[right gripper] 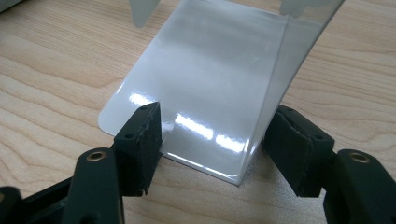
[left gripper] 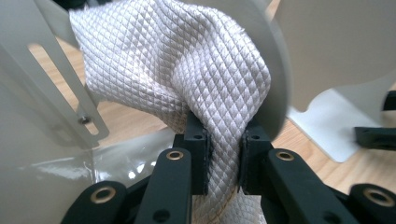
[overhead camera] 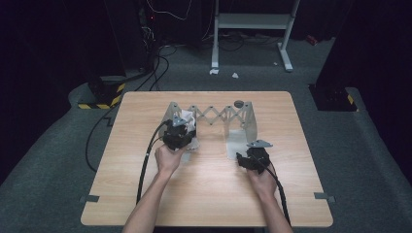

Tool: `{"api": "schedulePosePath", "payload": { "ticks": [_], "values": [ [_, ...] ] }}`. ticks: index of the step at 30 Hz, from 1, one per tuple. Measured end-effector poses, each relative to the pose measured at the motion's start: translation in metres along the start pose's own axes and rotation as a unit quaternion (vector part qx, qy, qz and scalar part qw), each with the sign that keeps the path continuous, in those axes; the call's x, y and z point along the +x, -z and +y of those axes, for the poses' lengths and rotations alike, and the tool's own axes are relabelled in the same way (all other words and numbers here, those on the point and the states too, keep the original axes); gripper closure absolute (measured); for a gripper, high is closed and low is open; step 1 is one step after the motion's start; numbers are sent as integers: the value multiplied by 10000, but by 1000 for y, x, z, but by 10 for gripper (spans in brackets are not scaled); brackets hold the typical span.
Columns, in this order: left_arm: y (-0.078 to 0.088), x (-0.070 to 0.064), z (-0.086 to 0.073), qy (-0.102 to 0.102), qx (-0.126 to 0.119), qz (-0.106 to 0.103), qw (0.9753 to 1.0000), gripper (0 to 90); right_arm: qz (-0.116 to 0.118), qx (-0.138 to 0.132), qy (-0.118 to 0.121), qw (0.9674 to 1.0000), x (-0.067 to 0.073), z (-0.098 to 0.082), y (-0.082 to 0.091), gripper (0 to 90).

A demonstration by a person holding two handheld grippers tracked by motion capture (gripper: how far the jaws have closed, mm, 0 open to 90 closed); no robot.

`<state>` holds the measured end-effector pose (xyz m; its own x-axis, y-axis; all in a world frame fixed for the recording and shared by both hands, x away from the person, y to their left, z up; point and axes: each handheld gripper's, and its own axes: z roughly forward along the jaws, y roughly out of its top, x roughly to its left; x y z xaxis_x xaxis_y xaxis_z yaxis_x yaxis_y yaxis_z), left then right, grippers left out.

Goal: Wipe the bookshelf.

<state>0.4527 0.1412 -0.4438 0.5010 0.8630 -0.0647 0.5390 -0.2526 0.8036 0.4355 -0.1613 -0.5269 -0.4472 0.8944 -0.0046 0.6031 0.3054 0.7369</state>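
A white quilted cloth (left gripper: 187, 60) is bunched against the left end plate (overhead camera: 171, 114) of a pale metal scissor rack (overhead camera: 216, 115) on the wooden table. My left gripper (left gripper: 224, 154) is shut on a fold of this cloth, which is pinched tight between both pads. From above, the left gripper (overhead camera: 182, 127) sits right at that end plate, with the cloth (overhead camera: 187, 117) just past it. My right gripper (right gripper: 215, 140) is open, its jaws astride the glossy white foot (right gripper: 205, 79) of the rack's right end plate. In the high view the right gripper (overhead camera: 243, 156) rests low at that foot (overhead camera: 235, 143).
The rack spans the table's far middle, with a black knob (overhead camera: 238, 103) on top near its right end. A slotted plate (left gripper: 28, 107) and a curved plate edge (left gripper: 275, 70) flank the cloth closely. Cables trail from both grippers toward the table's near edge (overhead camera: 204, 224).
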Motion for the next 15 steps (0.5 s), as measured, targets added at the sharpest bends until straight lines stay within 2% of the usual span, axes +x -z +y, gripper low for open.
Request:
{"api": "schedulePosePath", "payload": {
  "ticks": [11, 15],
  "values": [
    [24, -7, 13, -208, -249, -64, 9995, 772, -1, -2, 5, 10000, 0, 0, 0, 369],
    [25, -7, 15, -219, -274, -61, 9994, 772, -1, -1, 4, 10000, 0, 0, 0, 369]
  ]
}}
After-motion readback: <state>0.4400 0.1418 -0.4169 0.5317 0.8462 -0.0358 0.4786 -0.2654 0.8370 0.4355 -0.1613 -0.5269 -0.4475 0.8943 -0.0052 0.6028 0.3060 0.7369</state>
